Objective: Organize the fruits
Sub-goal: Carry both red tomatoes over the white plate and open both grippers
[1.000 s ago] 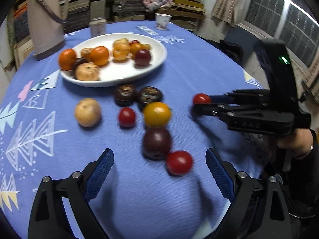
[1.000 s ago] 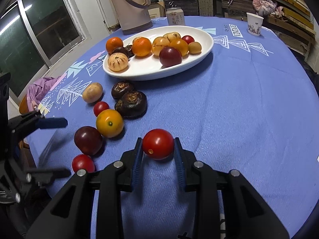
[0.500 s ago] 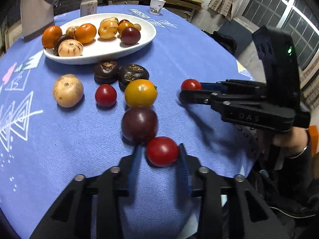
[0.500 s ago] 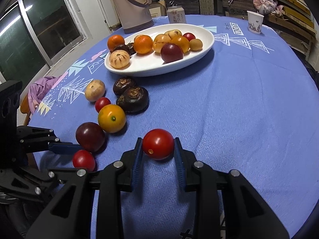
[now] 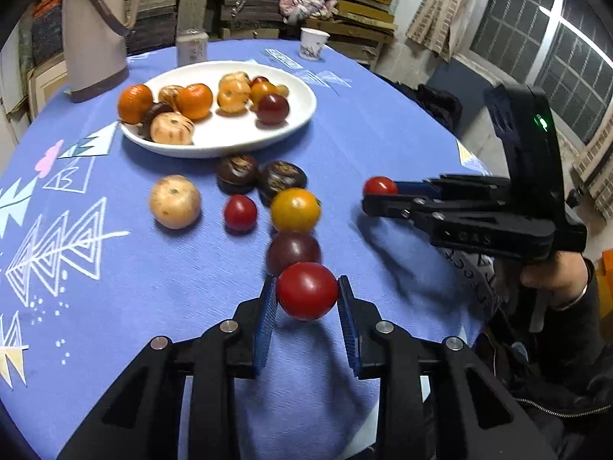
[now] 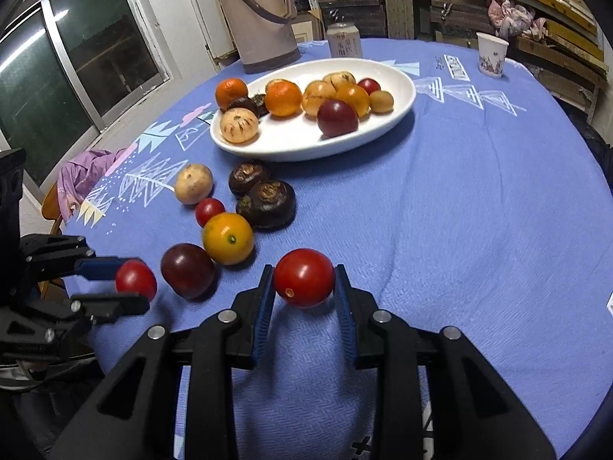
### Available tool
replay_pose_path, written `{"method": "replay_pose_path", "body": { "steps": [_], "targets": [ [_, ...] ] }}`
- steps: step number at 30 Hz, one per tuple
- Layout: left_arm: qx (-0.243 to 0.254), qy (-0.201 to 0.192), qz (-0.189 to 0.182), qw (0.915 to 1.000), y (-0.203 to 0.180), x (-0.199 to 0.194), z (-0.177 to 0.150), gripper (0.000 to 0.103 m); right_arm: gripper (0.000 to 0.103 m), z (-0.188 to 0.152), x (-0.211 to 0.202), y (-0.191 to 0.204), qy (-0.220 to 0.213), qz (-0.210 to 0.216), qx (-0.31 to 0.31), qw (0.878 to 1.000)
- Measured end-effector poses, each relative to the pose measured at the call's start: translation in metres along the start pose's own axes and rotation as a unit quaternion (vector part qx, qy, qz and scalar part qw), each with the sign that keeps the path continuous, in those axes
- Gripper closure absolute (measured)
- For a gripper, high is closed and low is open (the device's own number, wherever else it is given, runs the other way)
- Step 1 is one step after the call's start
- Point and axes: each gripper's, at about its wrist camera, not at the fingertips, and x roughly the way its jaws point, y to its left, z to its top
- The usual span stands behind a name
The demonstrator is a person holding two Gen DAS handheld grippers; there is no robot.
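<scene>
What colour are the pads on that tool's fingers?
Blue pads, ribbed, on black fingers; clearest in the left wrist view.

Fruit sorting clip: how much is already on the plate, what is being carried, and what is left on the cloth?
Done: the white plate already holds roughly nine fruits. In hand: the left hand-held gripper and the right hand-held gripper are each shut on a red tomato. Left: six fruits lie on the blue tablecloth, among them a yellow tomato and a dark plum.
</scene>
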Motion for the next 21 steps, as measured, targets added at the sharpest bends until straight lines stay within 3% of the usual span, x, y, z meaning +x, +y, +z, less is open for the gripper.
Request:
{"method": "replay_pose_path", "body": {
  "steps": [12,21],
  "targets": [
    [-0.019,-0.026,0.022,0.9992,0.018,-0.006,0.016,0.071,0.073,0.022,-0.017,0.003,-0.027,-0.003,-0.012,1.000],
    [0.007,-0.079,0.079,0.9937,0.034,-0.007,0.079,0.071,0.072,0.070,-0.017,0.000,-0.058,-0.014,-0.017,0.998]
  ]
}}
